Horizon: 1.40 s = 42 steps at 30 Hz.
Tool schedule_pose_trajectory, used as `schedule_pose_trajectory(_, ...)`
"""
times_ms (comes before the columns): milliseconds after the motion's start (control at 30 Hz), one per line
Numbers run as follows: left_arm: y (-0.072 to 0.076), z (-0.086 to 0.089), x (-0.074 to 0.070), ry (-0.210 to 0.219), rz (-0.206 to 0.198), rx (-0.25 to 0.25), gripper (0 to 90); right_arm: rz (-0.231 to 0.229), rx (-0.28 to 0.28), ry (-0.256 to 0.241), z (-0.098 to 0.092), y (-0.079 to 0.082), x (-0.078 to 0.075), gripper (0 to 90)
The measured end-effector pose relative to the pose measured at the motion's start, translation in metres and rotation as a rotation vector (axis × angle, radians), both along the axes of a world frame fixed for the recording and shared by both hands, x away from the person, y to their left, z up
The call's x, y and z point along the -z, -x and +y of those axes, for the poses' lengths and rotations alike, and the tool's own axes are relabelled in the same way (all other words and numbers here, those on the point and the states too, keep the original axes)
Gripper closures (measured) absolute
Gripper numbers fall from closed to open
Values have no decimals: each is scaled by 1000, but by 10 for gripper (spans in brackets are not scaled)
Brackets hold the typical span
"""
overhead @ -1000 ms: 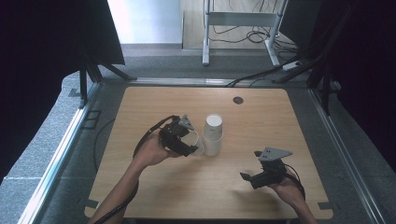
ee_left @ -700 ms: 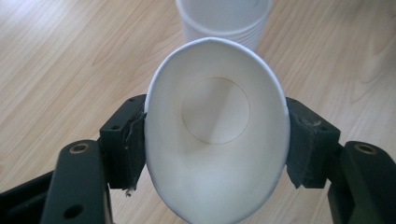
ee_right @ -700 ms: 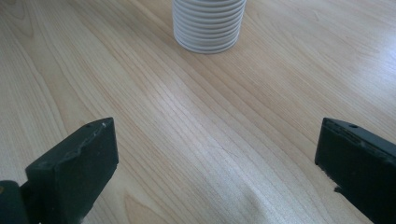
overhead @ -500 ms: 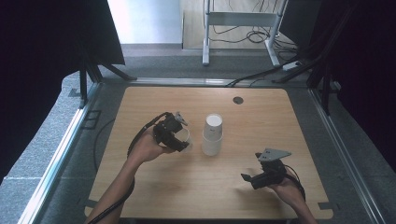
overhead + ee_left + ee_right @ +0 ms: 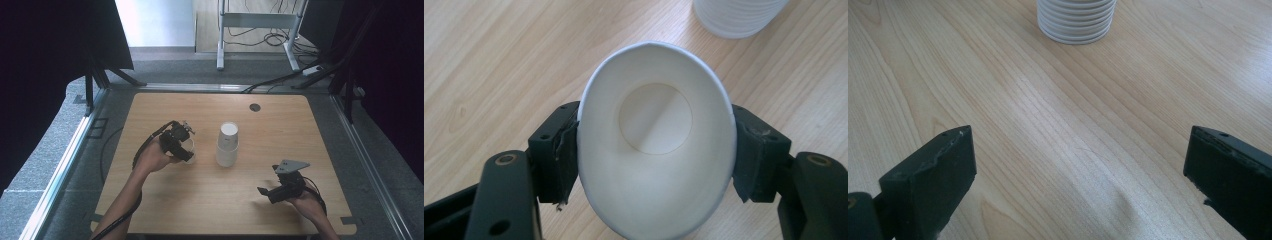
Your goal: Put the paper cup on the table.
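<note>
On table point(image 5: 150, 107): 1 cup stack point(image 5: 227, 145); L gripper point(image 5: 654, 150) squeezes 1 cup point(image 5: 654, 145), R gripper point(image 5: 1078, 170) wide open, empty.

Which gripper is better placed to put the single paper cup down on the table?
Left. The left gripper already squeezes the paper cup between its jaws; the right gripper is open over bare table.

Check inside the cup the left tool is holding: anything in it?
The cup is squeezed oval by the left tool. Inside, bare white wall and a clean round bottom. Nothing in it. What lies on the table under it is covered.
</note>
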<state>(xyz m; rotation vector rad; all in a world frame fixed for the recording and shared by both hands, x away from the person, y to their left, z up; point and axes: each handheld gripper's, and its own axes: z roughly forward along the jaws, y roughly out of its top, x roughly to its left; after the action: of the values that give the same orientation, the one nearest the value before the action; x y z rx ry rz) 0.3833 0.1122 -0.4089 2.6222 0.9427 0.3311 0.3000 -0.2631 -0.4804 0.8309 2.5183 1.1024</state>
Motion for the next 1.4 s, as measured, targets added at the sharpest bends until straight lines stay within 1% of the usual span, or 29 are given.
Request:
schedule_pose_trajectory(33,-1,1,1,-12,6,0,301,1,-2,1,0,0,0,6)
schedule_pose_trajectory(133,-2,2,4,-19,14,-11,300,6,-7,4,0,0,0,8)
schedule_pose_trajectory(233,-4,3,6,-43,23,-20,299,6,-8,5,0,0,1,9)
schedule_pose_trajectory(367,-5,2,8,-49,33,-31,295,10,-11,7,1,0,1,13)
schedule_pose_trajectory(467,-6,0,9,-67,45,-27,289,11,-16,9,1,0,1,14)
schedule_pose_trajectory(700,-9,-3,12,-98,59,-32,277,14,-20,6,0,0,0,18)
schedule_pose_trajectory(833,-10,-4,15,-107,69,-32,271,15,-20,6,1,0,1,18)
schedule_pose_trajectory(867,-10,-4,16,-105,68,-39,268,16,-20,6,1,0,1,18)
schedule_pose_trajectory(933,-10,-4,17,-102,75,-37,262,15,-22,7,1,0,1,18)
schedule_pose_trajectory(1067,-11,-6,19,-114,86,-32,241,16,-24,7,1,0,0,19)
schedule_pose_trajectory(1133,-12,-7,21,-106,88,-37,228,17,-24,6,1,0,0,19)
schedule_pose_trajectory(1200,-12,-7,21,-110,89,-37,210,18,-26,6,0,0,0,20)
schedule_pose_trajectory(1333,-13,-7,20,-105,91,-43,158,17,-27,7,0,0,0,21)
schedule_pose_trajectory(1400,-13,-7,19,-92,83,-48,142,16,-25,4,0,0,0,21)
